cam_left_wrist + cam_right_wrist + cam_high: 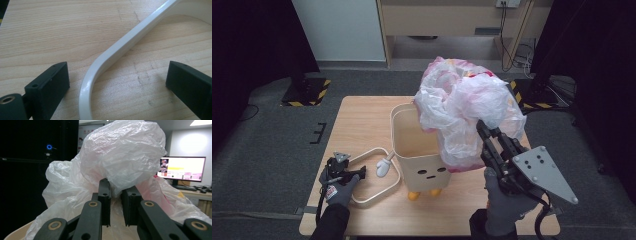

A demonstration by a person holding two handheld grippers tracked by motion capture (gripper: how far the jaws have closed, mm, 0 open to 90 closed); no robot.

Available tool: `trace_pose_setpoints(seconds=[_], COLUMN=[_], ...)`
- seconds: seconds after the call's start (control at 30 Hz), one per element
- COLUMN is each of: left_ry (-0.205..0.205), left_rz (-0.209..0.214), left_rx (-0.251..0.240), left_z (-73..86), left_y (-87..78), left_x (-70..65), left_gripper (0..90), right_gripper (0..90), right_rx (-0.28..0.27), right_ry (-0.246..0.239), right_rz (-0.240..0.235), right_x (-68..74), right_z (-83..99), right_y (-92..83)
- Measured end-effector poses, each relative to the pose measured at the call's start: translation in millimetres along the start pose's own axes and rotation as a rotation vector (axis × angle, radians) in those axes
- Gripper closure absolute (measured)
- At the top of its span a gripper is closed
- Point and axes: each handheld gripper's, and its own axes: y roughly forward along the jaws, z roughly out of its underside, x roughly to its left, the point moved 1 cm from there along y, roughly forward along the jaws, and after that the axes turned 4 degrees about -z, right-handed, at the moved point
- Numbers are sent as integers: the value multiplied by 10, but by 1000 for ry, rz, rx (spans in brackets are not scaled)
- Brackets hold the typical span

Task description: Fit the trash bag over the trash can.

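Observation:
A cream bin [419, 150] with a drawn face and orange feet stands mid-table, its top uncovered. Above its right rim hangs a crumpled white-and-pink plastic bag [467, 107], and my right gripper [482, 127] is shut on a fold of it. In the right gripper view the bag [125, 152] billows over the jaws of the right gripper [116, 192], which pinch the film. A cream ring frame [377, 195] lies flat on the table left of the bin. My left gripper [357, 173] rests low over it, open. The frame's curved bar [120, 45] passes between the left gripper's [117, 72] jaws, untouched.
A white oval knob [384, 166] sits by the ring next to the bin. The wooden table [362, 120] has bare surface at its back left. Dark stands with striped bases [304, 92] flank the table on grey floor. A lit monitor [183, 168] is far off.

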Motion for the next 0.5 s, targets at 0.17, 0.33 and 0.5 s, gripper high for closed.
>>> trace_pose_setpoints(seconds=[0.17,0.33,0.5], left_ry=[0,4,6], left_rz=[1,1,1], left_rx=[1,4,5], left_z=[-1,-1,-1], left_y=[-1,-2,-1], left_x=[0,3,4], left_gripper=[40,40,39], right_gripper=[790,791,791], right_rx=[10,11,0], right_ry=[9,12,9], right_rz=[-34,-58,-78], right_x=[118,207,289], right_z=[36,35,-20], right_y=[72,108,120])
